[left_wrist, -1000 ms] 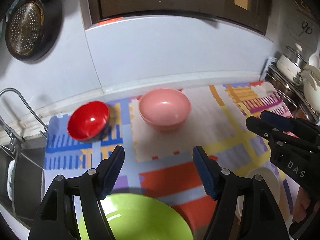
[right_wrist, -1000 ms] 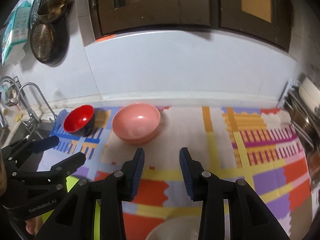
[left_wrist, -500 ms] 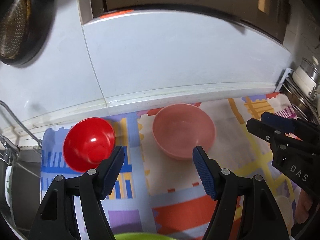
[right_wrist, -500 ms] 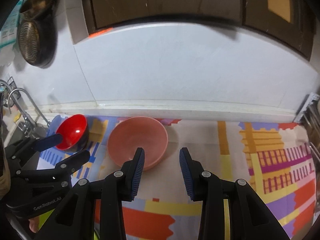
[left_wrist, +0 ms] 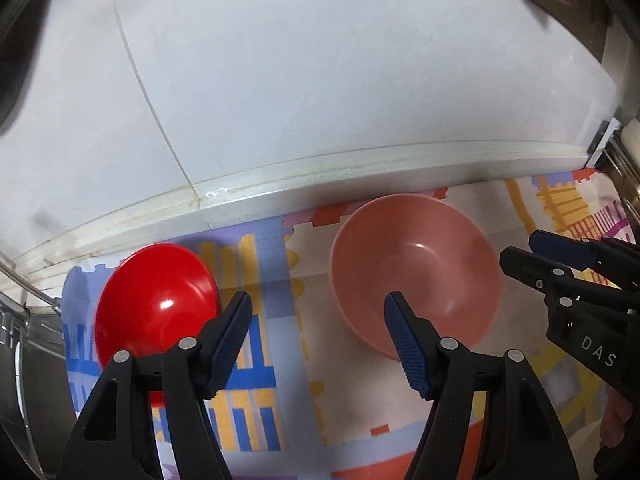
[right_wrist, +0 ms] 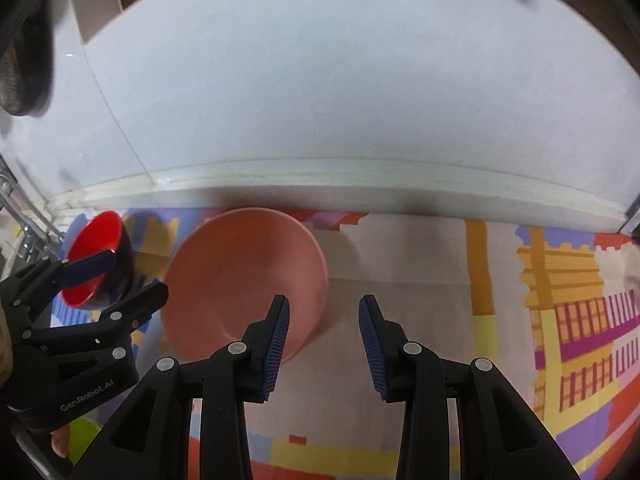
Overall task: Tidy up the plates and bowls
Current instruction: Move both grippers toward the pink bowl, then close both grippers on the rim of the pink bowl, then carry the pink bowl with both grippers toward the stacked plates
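Patterned mat (left_wrist: 280, 344) bears empty pink bowl (left_wrist: 416, 268), red bowl (left_wrist: 156, 300).

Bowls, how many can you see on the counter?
2 for sure: a red bowl on the left near the sink and a pink bowl beside it to the right. A green sliver at the bottom edge of the right view may be another one, mostly hidden.

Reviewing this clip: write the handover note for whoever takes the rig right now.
Left tongs: open, empty, between the red bowl and the pink bowl.
Right tongs: open, empty, left finger over the pink bowl's near rim.
Both bowls sit upright and apart on the patterned mat, by the wall.
Done: nothing grasped or stacked.
Left: pick up and sort the bowls.
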`<state>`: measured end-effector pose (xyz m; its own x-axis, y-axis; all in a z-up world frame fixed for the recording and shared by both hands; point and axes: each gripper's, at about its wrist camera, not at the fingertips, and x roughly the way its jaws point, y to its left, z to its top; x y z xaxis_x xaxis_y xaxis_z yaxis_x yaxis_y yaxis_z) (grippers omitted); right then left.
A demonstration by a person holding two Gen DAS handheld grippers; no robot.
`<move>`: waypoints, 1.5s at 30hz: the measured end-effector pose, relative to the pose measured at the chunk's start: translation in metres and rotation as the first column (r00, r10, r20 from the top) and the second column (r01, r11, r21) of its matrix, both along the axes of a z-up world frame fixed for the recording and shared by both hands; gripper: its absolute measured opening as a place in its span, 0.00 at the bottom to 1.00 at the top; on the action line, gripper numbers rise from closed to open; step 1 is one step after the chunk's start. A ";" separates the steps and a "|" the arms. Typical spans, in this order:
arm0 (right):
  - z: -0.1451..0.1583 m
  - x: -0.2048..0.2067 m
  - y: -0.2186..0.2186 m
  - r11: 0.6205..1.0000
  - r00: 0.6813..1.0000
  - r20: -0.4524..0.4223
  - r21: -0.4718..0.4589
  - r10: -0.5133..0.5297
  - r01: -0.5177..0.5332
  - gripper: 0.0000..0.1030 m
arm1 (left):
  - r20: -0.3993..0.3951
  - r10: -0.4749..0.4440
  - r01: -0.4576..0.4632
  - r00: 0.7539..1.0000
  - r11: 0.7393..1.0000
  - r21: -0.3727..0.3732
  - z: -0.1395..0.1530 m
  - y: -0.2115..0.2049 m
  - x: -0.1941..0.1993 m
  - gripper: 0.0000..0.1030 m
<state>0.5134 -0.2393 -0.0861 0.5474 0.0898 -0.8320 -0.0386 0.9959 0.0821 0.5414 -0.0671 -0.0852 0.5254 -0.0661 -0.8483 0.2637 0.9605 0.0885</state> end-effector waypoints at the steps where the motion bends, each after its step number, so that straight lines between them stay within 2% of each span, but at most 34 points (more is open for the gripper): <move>1: -0.002 0.003 0.000 1.000 1.000 -0.005 0.002 -0.001 0.001 0.36 | -0.008 0.001 -0.001 1.000 1.000 0.001 -0.003 0.000 0.004 0.65; 8: -0.018 0.018 -0.002 1.000 0.999 -0.053 0.021 0.005 -0.004 0.36 | -0.035 -0.002 0.003 0.999 1.000 0.014 -0.019 -0.006 0.023 0.59; 11: -0.023 0.021 -0.003 1.000 0.998 -0.065 0.029 0.006 -0.004 0.33 | -0.059 -0.005 0.005 0.998 1.000 0.008 -0.026 -0.007 0.029 0.53; 13: -0.026 0.023 -0.003 0.999 0.997 -0.077 0.037 0.007 -0.004 0.25 | -0.077 -0.009 0.009 0.997 1.000 0.002 -0.031 -0.008 0.032 0.47; 16: -0.029 0.024 -0.005 0.998 0.996 -0.089 0.055 0.002 0.002 0.19 | -0.098 -0.019 0.019 0.995 1.000 0.002 -0.036 -0.010 0.036 0.38; 19: -0.030 0.023 -0.005 0.998 0.996 -0.091 0.063 0.003 0.003 0.14 | -0.103 -0.029 0.029 0.994 1.000 0.005 -0.038 -0.013 0.037 0.26; 24: -0.030 0.023 0.000 0.998 0.996 -0.089 0.060 0.006 -0.001 0.11 | -0.123 -0.032 0.031 0.992 0.999 -0.015 -0.040 -0.015 0.039 0.14; 27: -0.027 0.022 -0.001 0.997 0.996 -0.093 0.073 -0.004 0.010 0.11 | -0.124 -0.020 0.019 0.992 1.000 -0.005 -0.038 -0.017 0.039 0.14; 34: -0.011 0.008 -0.005 0.995 0.996 -0.091 0.097 -0.022 0.031 0.11 | -0.110 -0.013 0.010 0.994 1.000 -0.028 -0.012 -0.015 0.022 0.14; 45: 0.027 -0.050 -0.011 0.995 0.997 -0.039 0.069 -0.067 0.070 0.11 | -0.105 -0.067 0.058 0.992 0.995 -0.087 0.028 -0.025 -0.033 0.14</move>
